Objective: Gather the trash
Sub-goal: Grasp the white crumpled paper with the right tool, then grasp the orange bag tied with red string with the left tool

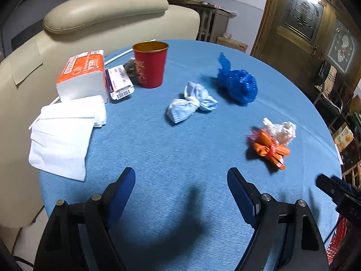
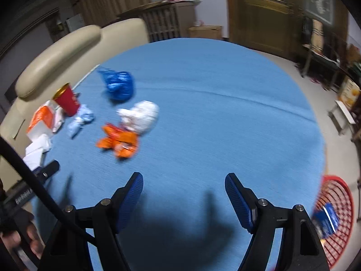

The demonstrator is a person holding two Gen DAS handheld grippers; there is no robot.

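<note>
Round table covered in a blue cloth (image 1: 180, 149); a cream leather armchair (image 1: 106, 11) stands against its far-left edge. Left gripper (image 1: 181, 178) hangs over bare cloth near the table's near edge, jaws wide apart, nothing between the blue pads. Right gripper (image 2: 183, 186) likewise over bare cloth, jaws wide, empty; its view is motion-blurred. Trash items all lie on the cloth, apart from both grippers. A crumpled blue plastic bag (image 1: 239, 83) sits farthest back. A knotted pale-blue wad (image 1: 191, 103), cloth or paper (cannot tell which), lies just left of and in front of it. A crushed orange wrapper (image 1: 269, 148) touches a crumpled white tissue ball (image 1: 282, 129); this pair is the nearest to the left gripper, ahead and to its right. In the right wrist view the same pair lies ahead and to the left of the right gripper's fingers. At the left side of the table stands an upright red paper cup (image 1: 150, 64) with a gold inside. Beside it are an orange-and-white tissue pack (image 1: 82, 75), a small barcoded packet (image 1: 119, 82) touching the pack, and loose white tissues (image 1: 63, 135) that overhang the table edge. A red mesh basket (image 2: 336, 221) sits below the table's right edge, off the table, with a blue packet (image 2: 326, 221) inside. The person's hand (image 2: 24, 239) holding the left gripper shows at the lower left of the right wrist view.
</note>
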